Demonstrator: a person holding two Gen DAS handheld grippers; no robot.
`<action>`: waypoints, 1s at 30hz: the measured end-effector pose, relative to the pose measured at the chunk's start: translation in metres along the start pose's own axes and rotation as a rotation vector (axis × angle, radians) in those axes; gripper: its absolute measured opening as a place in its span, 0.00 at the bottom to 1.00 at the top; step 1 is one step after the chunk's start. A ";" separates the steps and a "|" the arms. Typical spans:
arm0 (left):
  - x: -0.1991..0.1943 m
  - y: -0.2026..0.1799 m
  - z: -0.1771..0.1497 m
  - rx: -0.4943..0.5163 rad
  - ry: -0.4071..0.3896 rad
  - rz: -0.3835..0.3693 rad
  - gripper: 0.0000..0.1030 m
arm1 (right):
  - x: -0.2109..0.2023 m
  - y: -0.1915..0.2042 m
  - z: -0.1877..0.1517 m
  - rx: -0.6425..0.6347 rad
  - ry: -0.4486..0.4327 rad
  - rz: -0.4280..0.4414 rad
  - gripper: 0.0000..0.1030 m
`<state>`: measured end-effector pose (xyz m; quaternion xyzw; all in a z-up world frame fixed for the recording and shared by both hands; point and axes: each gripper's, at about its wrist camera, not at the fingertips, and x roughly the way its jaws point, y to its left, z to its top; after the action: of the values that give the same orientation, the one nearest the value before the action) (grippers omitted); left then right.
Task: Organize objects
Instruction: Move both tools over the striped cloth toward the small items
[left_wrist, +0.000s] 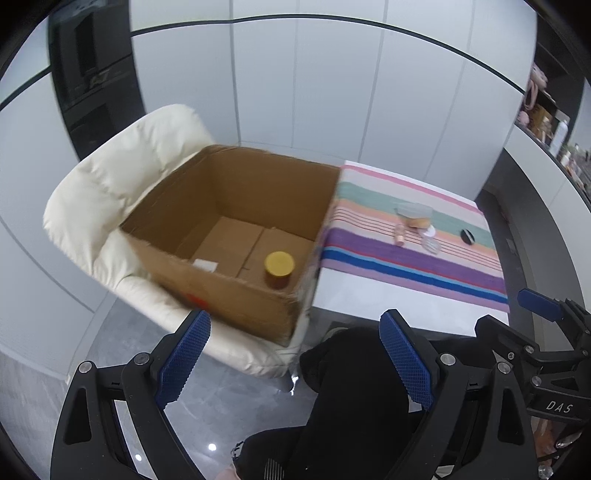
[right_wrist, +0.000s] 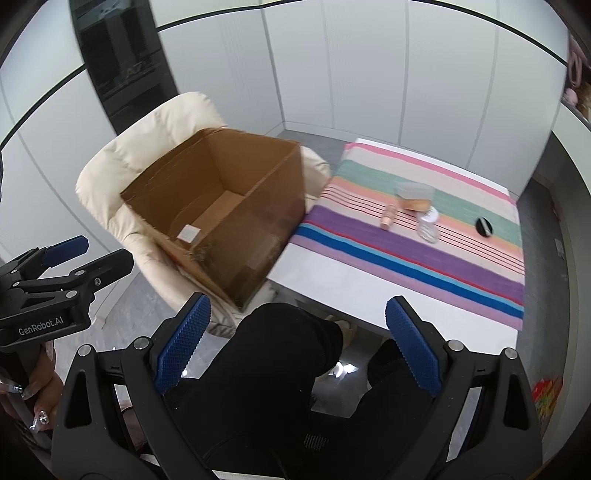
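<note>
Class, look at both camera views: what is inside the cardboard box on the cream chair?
Inside the cardboard box stands one yellow-lidded jar, near a white label. The right view's near wall hides that jar.

cream armchair (left_wrist: 110, 192) — beside white table (left_wrist: 369, 295) | striped cloth (left_wrist: 424, 254) — on table | grey floor (left_wrist: 221, 391)

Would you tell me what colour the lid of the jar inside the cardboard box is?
Yellow; the jar lid shows best in the left wrist view.

White panelled walls (left_wrist: 332, 92) are filling the upper frame; dark built-in unit (left_wrist: 92, 81) is sitting upper left; cream armchair (left_wrist: 122, 177) is standing centre left; grey glossy floor (left_wrist: 221, 406) is reflecting ceiling lights; cluttered shelf (left_wrist: 546, 118) is showing far right.
</note>
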<state>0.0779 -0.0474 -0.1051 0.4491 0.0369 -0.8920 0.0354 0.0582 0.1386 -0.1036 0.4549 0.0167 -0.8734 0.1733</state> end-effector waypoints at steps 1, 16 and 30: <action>0.001 -0.005 0.001 0.009 -0.001 -0.004 0.91 | -0.002 -0.006 -0.001 0.013 -0.002 -0.007 0.94; 0.016 -0.070 0.008 0.115 -0.017 -0.153 0.91 | -0.013 -0.096 -0.010 0.168 -0.049 -0.115 0.94; 0.106 -0.134 0.091 0.092 -0.061 -0.189 1.00 | 0.045 -0.183 0.013 0.325 -0.029 -0.153 0.94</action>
<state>-0.0700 0.0740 -0.1315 0.4175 0.0368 -0.9053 -0.0685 -0.0334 0.2953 -0.1553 0.4615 -0.0927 -0.8818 0.0305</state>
